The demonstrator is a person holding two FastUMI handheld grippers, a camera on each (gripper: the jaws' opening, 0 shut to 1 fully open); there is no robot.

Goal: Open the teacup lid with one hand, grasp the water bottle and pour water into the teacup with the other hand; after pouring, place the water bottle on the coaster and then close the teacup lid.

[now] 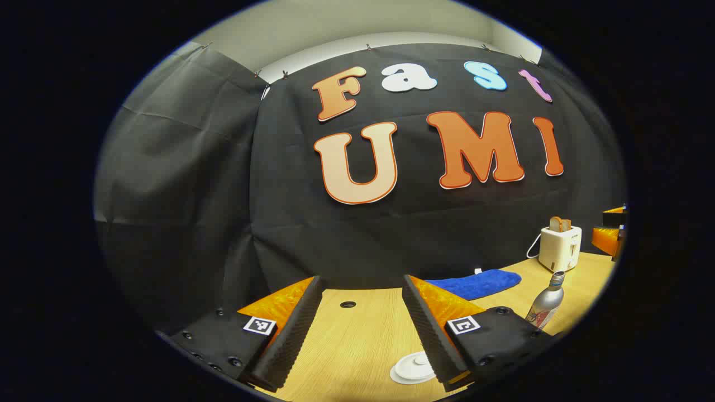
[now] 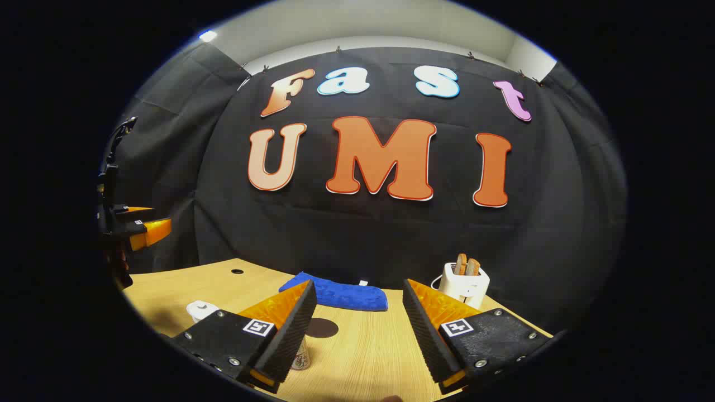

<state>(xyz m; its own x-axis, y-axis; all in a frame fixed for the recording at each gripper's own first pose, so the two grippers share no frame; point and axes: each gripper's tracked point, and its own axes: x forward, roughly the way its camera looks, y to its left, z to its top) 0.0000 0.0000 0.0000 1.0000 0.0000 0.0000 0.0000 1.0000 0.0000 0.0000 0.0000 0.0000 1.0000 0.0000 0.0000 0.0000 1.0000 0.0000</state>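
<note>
Pale wood-grain table [image 1: 357,340] across the lower part of the left gripper view, with a small round hole [image 1: 347,305] near the back edge. Left gripper [image 1: 362,329] low in front, fingers spread wide apart, nothing held between them, only bare tabletop in the gap. White teacup lid [image 1: 412,368] low on the table, just inside the right-hand finger and partly hidden by it; cup beneath not clearly made out. Blue cloth [image 1: 477,283] lying flat farther back against the wall. Silver water bottle [image 1: 546,304] standing near the right rim, leaning in the fisheye, capped, untouched. White toaster [image 1: 560,247] with bread in it behind the bottle. Right gripper [image 1: 611,231] at the far right edge, hanging above the table.

In the right gripper view, left gripper [image 2: 142,229] at the far left edge, raised above the table [image 2: 363,357]. White teacup lid [image 2: 201,309] on the table below it, well left of centre. Right gripper [image 2: 360,329] in front, fingers likewise spread wide, gripping nothing. Base of the water bottle [image 2: 300,357] showing just beside the left-hand finger, mostly hidden behind it; contact impossible to judge. Dark round coaster [image 2: 321,328] flat on the table between the fingers, bare. Blue cloth [image 2: 338,295] behind it, toaster [image 2: 463,282] farther right.
</note>
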